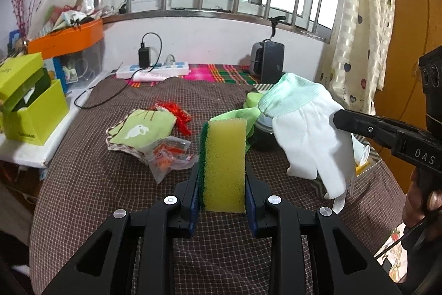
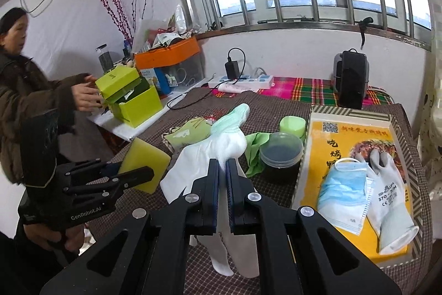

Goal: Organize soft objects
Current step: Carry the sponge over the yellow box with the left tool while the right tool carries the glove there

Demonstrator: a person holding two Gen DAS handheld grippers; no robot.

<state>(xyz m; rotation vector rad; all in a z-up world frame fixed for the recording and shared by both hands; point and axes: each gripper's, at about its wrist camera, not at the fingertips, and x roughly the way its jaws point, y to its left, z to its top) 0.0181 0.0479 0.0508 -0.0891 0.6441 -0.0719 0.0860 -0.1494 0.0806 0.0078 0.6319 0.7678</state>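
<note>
On the left, the left gripper (image 1: 222, 184) clamps a yellow sponge (image 1: 225, 165) upright above the checked tablecloth (image 1: 96, 184); it looks light and springy, so a squeeze across its broad faces should suit it. Beside it, the right gripper (image 2: 223, 170) is pinched tight on a white glove (image 2: 221, 145), limp and hanging, probably best gripped at the palm or cuff. Further right stands a dark lidded jar (image 2: 280, 156), contents unclear. At far right, the shallow tray (image 2: 414, 173) already holds a blue face mask (image 2: 342, 190) and a grey glove (image 2: 386, 201).
</note>
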